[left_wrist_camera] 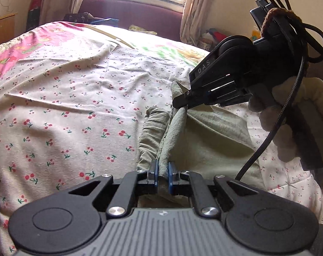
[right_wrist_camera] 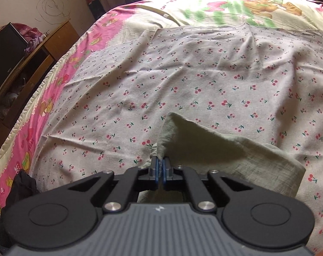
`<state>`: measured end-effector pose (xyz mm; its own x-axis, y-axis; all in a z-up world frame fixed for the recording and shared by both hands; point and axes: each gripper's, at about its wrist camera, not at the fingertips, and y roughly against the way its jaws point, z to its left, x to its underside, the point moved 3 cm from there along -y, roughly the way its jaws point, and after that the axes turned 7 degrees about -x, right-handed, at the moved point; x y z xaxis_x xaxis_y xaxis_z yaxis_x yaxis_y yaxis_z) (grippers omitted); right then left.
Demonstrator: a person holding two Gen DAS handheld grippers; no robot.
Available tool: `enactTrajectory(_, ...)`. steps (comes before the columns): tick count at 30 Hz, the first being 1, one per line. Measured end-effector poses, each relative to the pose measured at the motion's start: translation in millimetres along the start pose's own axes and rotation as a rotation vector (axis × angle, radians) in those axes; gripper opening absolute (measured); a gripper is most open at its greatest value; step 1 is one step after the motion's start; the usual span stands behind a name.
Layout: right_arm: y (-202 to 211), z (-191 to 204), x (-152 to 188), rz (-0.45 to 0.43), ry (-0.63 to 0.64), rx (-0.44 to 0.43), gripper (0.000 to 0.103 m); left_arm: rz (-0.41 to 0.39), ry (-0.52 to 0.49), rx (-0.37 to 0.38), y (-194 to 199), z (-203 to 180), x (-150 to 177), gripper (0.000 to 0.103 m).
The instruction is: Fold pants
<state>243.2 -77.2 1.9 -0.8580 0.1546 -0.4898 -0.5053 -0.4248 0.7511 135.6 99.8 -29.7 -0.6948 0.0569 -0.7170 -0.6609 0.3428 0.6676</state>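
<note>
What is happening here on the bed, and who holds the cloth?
A person is folding pale green pants on a bed covered with a cherry-print sheet. The left gripper is shut on a bunched edge of the pants. The right gripper is shut on another edge, held by a gloved hand. The pants are still crumpled, not yet folded flat.
</note>
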Motion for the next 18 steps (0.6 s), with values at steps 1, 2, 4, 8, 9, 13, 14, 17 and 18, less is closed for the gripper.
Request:
enactTrajectory(1,-14.4,-0.2,2.8,0.014,-0.008,-0.008,0.006,0.007,-0.004,-0.018,-3.6,3.8,4.9,0.024)
enactTrajectory(2,-24.8,0.9,3.9,0.020,0.002,-0.009,0.006,0.007,-0.016,-0.035,-6.5,5.3,8.4,0.025)
enactTrajectory(4,-43.0,-1.4,9.5,0.020,-0.016,-0.012,0.006,0.006,-0.033,-0.039,-7.9,8.3,8.8,0.026)
enactTrajectory(8,-52.6,-10.0,13.9,-0.009,-0.046,-0.015,0.005,0.007,0.003,-0.047,-11.1,22.8,2.4,0.032)
enactTrajectory(9,-53.7,-14.3,13.7,-0.009,-0.073,-0.024,0.005,0.008,0.016,-0.053,-12.3,26.7,1.9,0.036)
enactTrajectory(13,-48.0,-15.3,7.1,-0.028,-0.098,-0.089,0.015,0.020,0.040,-0.107,-7.3,37.4,6.4,0.040)
enactTrajectory(14,-44.0,-11.2,4.7,-0.048,-0.078,-0.090,0.020,0.016,0.023,-0.143,-4.8,37.3,7.4,0.040)
enactTrajectory(17,-33.8,2.9,-2.3,-0.106,-0.020,-0.123,0.033,-0.016,-0.001,-0.203,9.2,36.4,6.0,0.040)
enactTrajectory(18,-30.0,6.8,-4.5,-0.119,-0.008,-0.142,0.033,-0.031,-0.006,-0.210,14.5,35.3,4.0,0.040)
